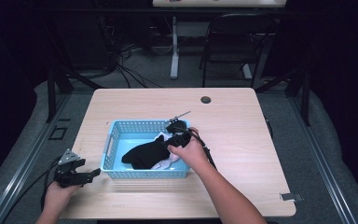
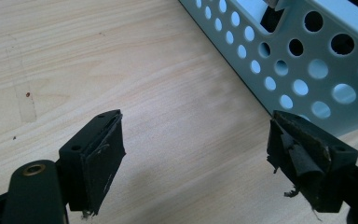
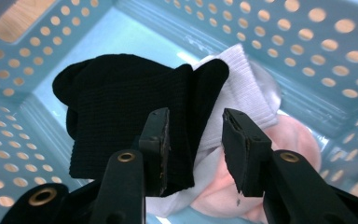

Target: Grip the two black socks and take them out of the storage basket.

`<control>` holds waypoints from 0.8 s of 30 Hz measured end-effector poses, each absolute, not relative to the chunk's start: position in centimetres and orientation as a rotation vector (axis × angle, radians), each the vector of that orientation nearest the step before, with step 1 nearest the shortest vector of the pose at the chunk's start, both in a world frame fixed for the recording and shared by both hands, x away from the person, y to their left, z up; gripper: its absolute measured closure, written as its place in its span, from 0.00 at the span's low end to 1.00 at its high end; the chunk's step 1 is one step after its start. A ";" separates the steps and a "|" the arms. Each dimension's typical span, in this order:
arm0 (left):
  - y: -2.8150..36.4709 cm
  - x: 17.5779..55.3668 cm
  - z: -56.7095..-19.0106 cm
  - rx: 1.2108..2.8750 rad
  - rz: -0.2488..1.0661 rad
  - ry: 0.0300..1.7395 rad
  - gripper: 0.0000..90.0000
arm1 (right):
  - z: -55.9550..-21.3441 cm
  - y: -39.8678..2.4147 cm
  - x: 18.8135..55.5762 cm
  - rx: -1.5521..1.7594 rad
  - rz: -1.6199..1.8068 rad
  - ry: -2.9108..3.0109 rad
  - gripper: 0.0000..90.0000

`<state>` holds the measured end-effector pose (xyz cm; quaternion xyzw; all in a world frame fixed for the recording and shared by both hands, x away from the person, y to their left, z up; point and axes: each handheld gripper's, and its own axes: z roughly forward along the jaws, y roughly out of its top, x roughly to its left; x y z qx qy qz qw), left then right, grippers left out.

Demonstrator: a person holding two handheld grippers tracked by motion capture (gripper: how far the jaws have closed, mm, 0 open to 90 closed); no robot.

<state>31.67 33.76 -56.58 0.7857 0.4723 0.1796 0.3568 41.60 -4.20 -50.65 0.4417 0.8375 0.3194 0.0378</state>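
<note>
A light blue perforated basket (image 1: 109, 144) stands on the wooden table and holds socks. On top lies a black sock (image 3: 116, 107), over a white sock (image 3: 247, 88) and a pink one (image 3: 293, 140). My right gripper (image 3: 196, 140) reaches into the basket's right side (image 1: 170, 142). It is open, its jaws just above the black sock's cuff and the white sock. My left gripper (image 2: 196, 144) hovers wide open and holding nothing over bare wood beside the basket's wall (image 2: 307, 65), near the table's front left edge (image 1: 95, 173).
The table (image 1: 242, 140) has a cable hole (image 1: 206, 100) at the back. A small strip of tape (image 1: 291, 197) lies near the front right corner. A black chair (image 1: 235, 42) and another desk stand beyond the table.
</note>
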 end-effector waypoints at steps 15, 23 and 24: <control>33.7 31.7 -56.6 2.033 0.464 1.215 0.21 | -50.8 -2.4 41.1 1.290 0.966 2.610 0.94; 33.7 31.7 -56.6 2.036 0.459 1.221 0.21 | -49.8 -2.2 40.5 1.262 1.005 2.608 0.96; 33.7 31.7 -56.6 2.031 0.461 1.220 0.21 | -49.5 -2.1 40.3 1.259 1.011 2.606 0.97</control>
